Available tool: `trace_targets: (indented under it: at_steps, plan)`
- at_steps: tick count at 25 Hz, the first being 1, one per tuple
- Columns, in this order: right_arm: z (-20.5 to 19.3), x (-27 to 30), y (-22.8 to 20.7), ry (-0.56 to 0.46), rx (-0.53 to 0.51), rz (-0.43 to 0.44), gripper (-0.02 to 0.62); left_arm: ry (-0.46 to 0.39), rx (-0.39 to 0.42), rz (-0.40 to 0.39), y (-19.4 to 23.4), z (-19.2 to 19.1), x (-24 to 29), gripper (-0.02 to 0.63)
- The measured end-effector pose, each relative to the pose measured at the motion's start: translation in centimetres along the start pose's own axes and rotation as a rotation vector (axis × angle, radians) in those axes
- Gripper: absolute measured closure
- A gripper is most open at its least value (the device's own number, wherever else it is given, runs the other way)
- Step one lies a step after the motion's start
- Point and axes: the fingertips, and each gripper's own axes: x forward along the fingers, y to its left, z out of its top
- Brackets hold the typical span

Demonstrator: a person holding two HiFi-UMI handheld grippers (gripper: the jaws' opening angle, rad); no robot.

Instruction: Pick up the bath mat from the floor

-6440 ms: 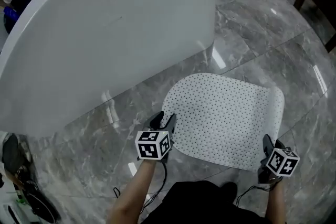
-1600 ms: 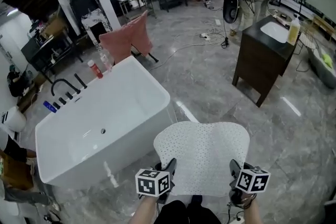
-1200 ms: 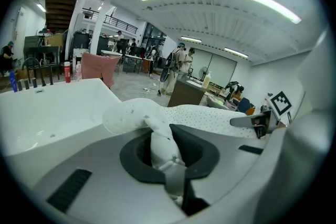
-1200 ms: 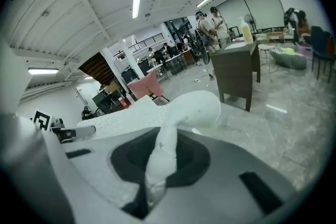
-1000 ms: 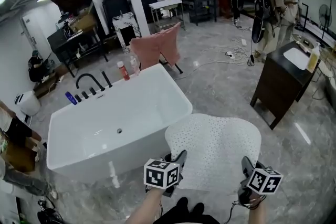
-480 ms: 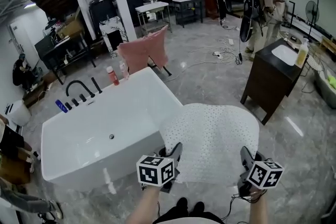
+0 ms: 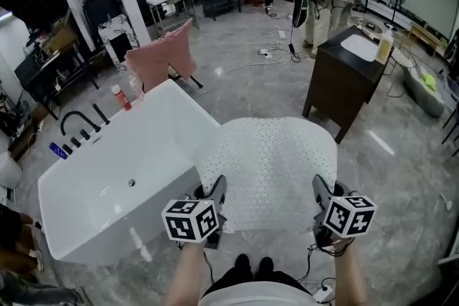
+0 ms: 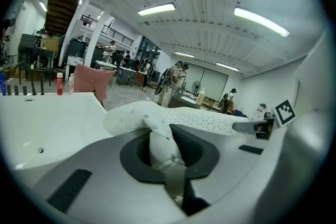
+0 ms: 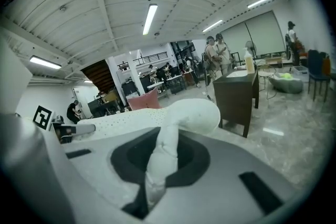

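Overhead, two close-ups — bath mat [image 7: 269, 161] shared.

Grey marble floor [image 7: 247, 86], white bathtub [image 7: 107, 183], dark vanity cabinet [image 7: 348, 79], ceiling strip lights [image 8: 157, 8].

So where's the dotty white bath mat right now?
In the head view the bath mat is held up mid-frame, near corners pinched by the left gripper and right gripper, just right of the white bathtub.

left gripper [image 7: 214, 190]: jaws clamped tight on near-left corner of bath mat [image 7: 269, 161], pointing forward, tilted slightly down | right gripper [image 7: 320, 191]: jaws clamped tight on near-right corner, same tilt | left forearm [image 7: 188, 273], right forearm [image 7: 349, 277]: bare, extended forward side by side, grippers level, well apart
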Motion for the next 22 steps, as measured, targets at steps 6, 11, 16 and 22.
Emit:
trace_targets:
  at_steps: [6,11,16,22]
  plan:
    - [0.3,0.0,0.0,-0.003,-0.009,-0.029,0.572,-0.001,0.002,-0.021,0.0,0.5,0.5,0.577]
    - [0.3,-0.2,0.1,-0.006,-0.005,-0.047,0.572,-0.001,0.007,-0.039,-0.2,0.8,0.5,0.577]
    - [0.2,-0.1,0.1,-0.004,-0.008,-0.057,0.572,0.001,0.007,-0.043,0.0,0.8,0.8,0.577]
    - [0.3,0.2,0.7,-0.004,-0.014,-0.067,0.572,-0.005,0.007,-0.053,0.6,1.2,0.5,0.577]
